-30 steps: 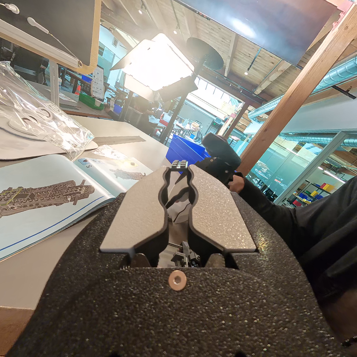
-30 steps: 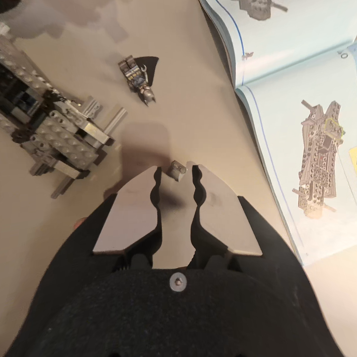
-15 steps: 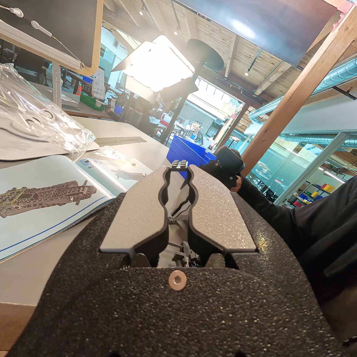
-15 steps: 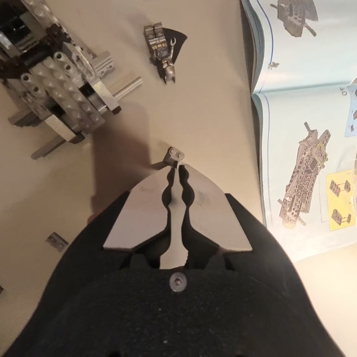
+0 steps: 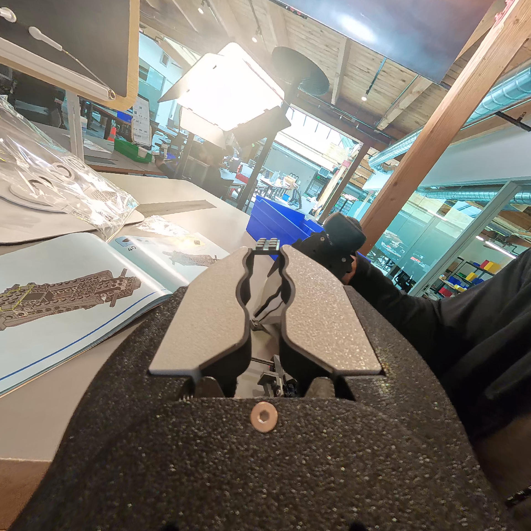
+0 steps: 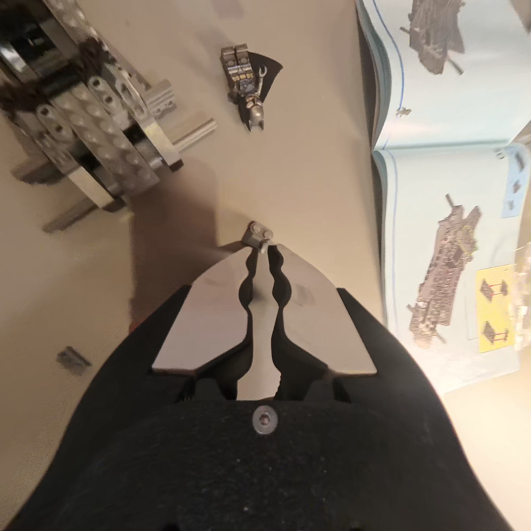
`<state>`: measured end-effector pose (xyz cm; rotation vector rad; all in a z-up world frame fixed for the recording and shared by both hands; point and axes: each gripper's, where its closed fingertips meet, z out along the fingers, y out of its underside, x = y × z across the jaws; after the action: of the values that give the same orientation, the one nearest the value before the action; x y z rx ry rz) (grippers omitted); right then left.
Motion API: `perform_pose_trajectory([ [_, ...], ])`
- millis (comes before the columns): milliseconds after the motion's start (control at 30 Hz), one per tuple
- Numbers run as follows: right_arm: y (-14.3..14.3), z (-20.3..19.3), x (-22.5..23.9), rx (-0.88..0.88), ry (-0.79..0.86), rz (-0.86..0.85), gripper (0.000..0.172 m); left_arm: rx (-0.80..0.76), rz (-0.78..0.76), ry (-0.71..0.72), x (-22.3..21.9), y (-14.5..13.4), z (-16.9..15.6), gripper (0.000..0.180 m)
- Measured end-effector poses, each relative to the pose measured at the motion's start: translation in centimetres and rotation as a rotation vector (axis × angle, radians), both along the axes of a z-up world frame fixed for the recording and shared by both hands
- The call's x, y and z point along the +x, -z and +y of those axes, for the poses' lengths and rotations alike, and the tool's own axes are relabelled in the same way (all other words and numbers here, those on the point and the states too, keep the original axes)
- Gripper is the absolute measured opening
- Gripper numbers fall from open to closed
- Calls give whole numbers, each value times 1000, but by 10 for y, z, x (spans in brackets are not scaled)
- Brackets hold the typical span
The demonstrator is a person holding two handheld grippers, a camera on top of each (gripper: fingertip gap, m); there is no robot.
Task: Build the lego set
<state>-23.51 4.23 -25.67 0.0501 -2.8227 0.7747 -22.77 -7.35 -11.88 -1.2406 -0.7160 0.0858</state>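
Observation:
My left gripper (image 5: 265, 254) is shut on a small dark grey studded plate (image 5: 267, 246), held at the fingertips above the table and pointing out over it. My right gripper (image 6: 263, 250) points down at the beige table (image 6: 301, 161) and is shut on a small grey two-stud brick (image 6: 257, 233), pinched at its near edge by the very fingertips. A grey and black brick model (image 6: 94, 129) lies at the upper left of the right wrist view. A caped minifigure (image 6: 248, 83) lies beyond the brick. The right gripper's black body (image 5: 330, 250) shows just beyond my left fingertips.
An open instruction booklet (image 6: 448, 172) lies to the right, and shows at left in the left wrist view (image 5: 71, 287). A small dark piece (image 6: 73, 356) lies at lower left. Clear plastic bags (image 5: 57, 186), a blue bin (image 5: 275, 221), a lamp (image 5: 230, 89) and a wooden post (image 5: 431, 129) stand beyond. My hands' fingertips stand some 20 cm from each other. It is some 10 cm from my right tips to the caped minifigure (image 6: 248, 83).
My right jaws stood open around the small grey brick a second ago and have closed on it; the gripper then shifted over the table. My left gripper kept its plate and stayed nearly still.

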Motion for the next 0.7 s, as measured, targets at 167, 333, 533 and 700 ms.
perform_pose_trajectory([
  [167, -1, 11, -16, 19, 19, 92, 8, -25, 47, 10, 4, -2, 3, 16],
  [333, -4, 5, -6, -36, 121, -99, 30, -76, 105, -10, 6, -4, 5, 16],
  [533, 0, -4, 1, -48, 136, -171, 38, -124, 117, -10, 7, -1, 10, 17],
  [700, 1, -7, 4, -28, 72, -135, 18, -123, 119, -11, 7, -2, 10, 17],
])
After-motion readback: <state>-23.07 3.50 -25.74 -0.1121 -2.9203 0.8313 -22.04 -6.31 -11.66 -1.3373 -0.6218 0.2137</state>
